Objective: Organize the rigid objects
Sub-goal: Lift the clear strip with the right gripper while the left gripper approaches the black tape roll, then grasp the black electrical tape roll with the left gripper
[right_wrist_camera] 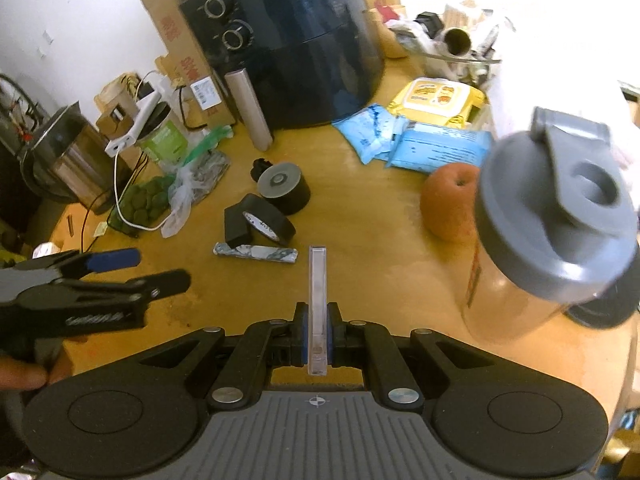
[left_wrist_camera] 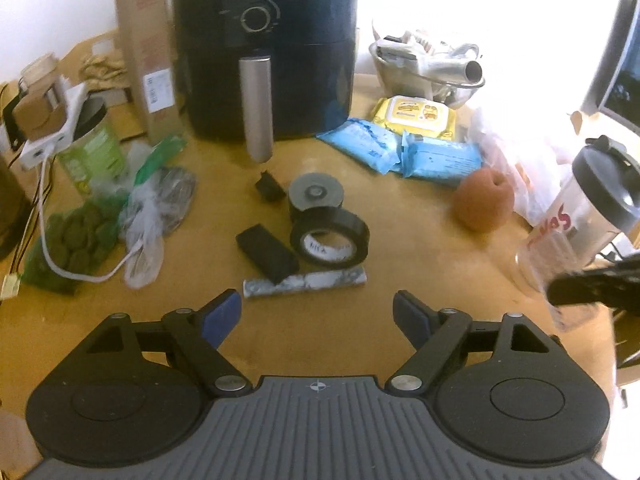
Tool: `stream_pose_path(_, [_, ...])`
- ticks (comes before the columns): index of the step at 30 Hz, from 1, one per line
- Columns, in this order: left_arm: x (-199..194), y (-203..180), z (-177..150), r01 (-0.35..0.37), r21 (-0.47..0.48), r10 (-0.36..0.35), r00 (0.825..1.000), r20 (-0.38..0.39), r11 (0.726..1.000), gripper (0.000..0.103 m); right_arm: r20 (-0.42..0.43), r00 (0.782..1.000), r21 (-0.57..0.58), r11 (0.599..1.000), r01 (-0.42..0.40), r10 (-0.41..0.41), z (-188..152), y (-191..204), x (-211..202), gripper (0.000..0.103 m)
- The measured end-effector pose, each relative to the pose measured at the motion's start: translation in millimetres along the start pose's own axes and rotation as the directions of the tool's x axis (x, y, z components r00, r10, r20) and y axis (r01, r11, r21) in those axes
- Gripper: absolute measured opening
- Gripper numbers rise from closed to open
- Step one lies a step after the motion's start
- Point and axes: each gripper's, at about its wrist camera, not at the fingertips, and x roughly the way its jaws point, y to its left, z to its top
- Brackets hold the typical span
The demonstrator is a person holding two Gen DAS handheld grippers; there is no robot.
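- Yellow-brown wooden table (left_wrist_camera: 400, 240) carried everything; surface crowded toward the back.
- Black air fryer (left_wrist_camera: 272, 40) stood upright at the rear centre, two dials on its front, its silver handle (left_wrist_camera: 256, 104) projecting toward the cameras.
- Cardboard box (left_wrist_camera: 144, 40) stood just left of the fryer, touching or nearly touching it; could not tell which.
- Clear shaker bottle (right_wrist_camera: 540, 232) with a grey flip lid stood at the right edge of the table, close to the right gripper's camera and blurred.
- Orange fruit (right_wrist_camera: 448, 200) sat just left of the bottle, in front of the blue packets (left_wrist_camera: 400, 148).
- Left gripper (left_wrist_camera: 316, 312) hovered over the table with fingers spread wide, nothing between them; blue pads (left_wrist_camera: 222, 314) visible.
- Right gripper (right_wrist_camera: 317, 332) was clamped on a thin clear plastic case (right_wrist_camera: 317, 300), held edge-on above the table, its far end sticking out past the fingertips.
- Grey-topped tape roll (left_wrist_camera: 316, 196) stood mid-table; black tape roll (left_wrist_camera: 330, 242) leaned against its near side.
- Black block (left_wrist_camera: 266, 252) lay just left of the black roll, its near end resting on the marbled bar.
- Marbled bar (left_wrist_camera: 304, 282) lay flat, nearest the left gripper.
- Small black part (left_wrist_camera: 268, 186) sat just beside the grey-topped roll on its left.
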Motion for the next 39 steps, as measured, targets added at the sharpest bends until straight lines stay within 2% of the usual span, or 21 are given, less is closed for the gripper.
stream_pose_path(13, [61,-9,21,0.026,0.077,-0.024,0.999,-0.032,0.997,0.084,0.034,0.999,0.101,0.995,0.001,-0.004,-16,-18,-20,0.011])
stream_pose_path(25, [109,-20,32,0.015,0.159,-0.006,0.998,-0.057,0.987,0.083,0.054,0.998,0.170,0.985,0.031,-0.041,-28,-31,-31,0.011])
stream_pose_path(26, [111,-20,32,0.014,0.162,-0.005,0.998,-0.055,0.987,0.081,0.056,0.997,0.177,0.984,0.033,-0.043,-29,-32,-32,0.011])
stream_pose_path(27, [113,-20,33,0.023,0.163,-0.014,0.998,-0.057,0.986,0.073,0.058,0.997,0.183,0.983,0.034,-0.045,-30,-33,-33,0.011])
stream_pose_path(30, [114,-22,37,0.023,0.169,-0.011,0.997,-0.074,0.985,0.073,0.062,0.997,0.190,0.981,0.039,-0.051,-33,-37,-36,0.011])
stream_pose_path(39, [92,-25,42,0.045,0.147,-0.039,0.998,-0.043,0.988,0.073,0.062,0.997,0.187,0.982,0.034,-0.046,-33,-38,-37,0.011])
